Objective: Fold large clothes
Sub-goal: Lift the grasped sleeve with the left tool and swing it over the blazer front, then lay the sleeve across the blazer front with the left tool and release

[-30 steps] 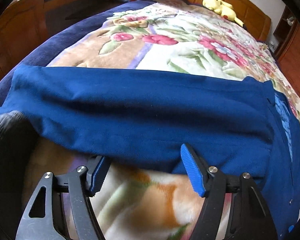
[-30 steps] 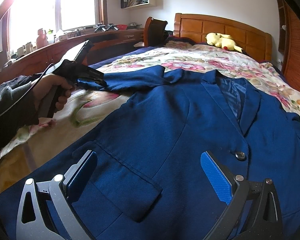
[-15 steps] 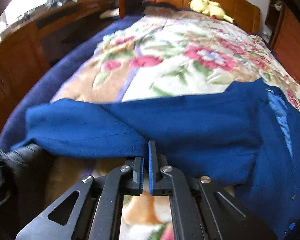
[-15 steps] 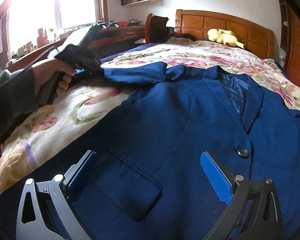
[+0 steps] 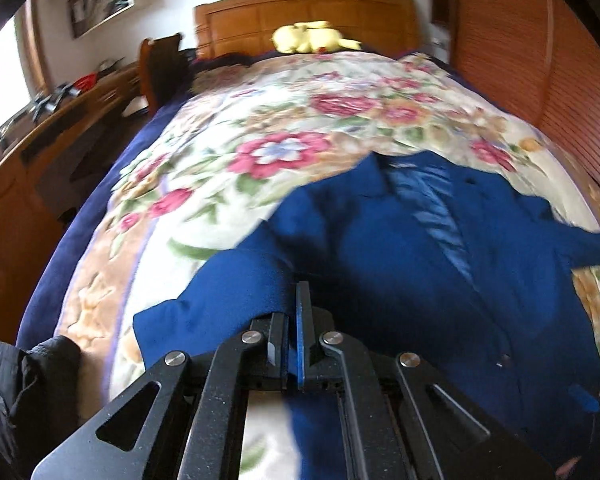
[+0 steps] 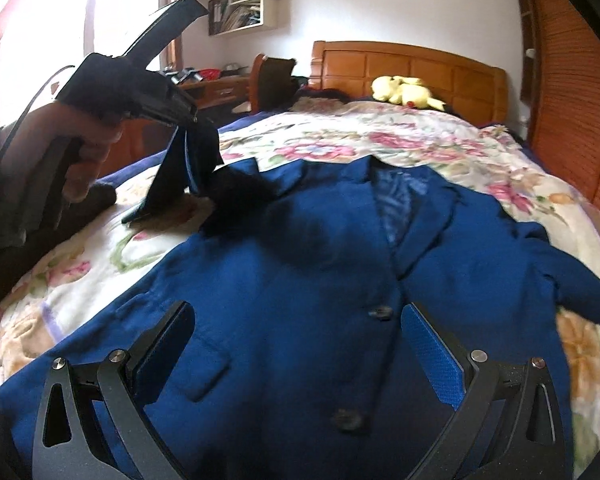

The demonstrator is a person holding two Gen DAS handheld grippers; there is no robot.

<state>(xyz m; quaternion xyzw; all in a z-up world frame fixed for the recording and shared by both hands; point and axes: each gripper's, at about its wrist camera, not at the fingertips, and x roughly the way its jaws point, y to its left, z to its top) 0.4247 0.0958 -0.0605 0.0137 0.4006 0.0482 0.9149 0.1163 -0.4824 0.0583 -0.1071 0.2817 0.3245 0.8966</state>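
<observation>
So the whole thing hinges on the sleeve (image 6: 188, 168) right now: my left gripper (image 5: 294, 320) has its jaws pinched tight on the cloth, and in the right wrist view you can see it hanging from that gripper at the upper left of the frame, clear of the bed, with its far end running down into the shoulder of the blue jacket (image 6: 300, 280). The jacket lies face up, collar toward the headboard (image 6: 412, 68) at the top of the frame, hem toward the bottom, so its long axis runs straight up the picture. The sleeve needs to come across toward the centre, I reckon, over the chest where the buttons are. My right gripper (image 6: 296, 344) is hovering above the lower front of the jacket with its jaws wide apart and nothing between them, so the left one is clearly doing the work here. It's all sitting on a soft flowered blanket (image 5: 284, 128), which probably won't let the fabric slide much. Bedroom otherwise: yellow plush toy (image 6: 404, 90) by the headboard, wooden desk (image 5: 60, 120) along the left, slatted wooden wardrobe (image 6: 572, 92) on the right.
</observation>
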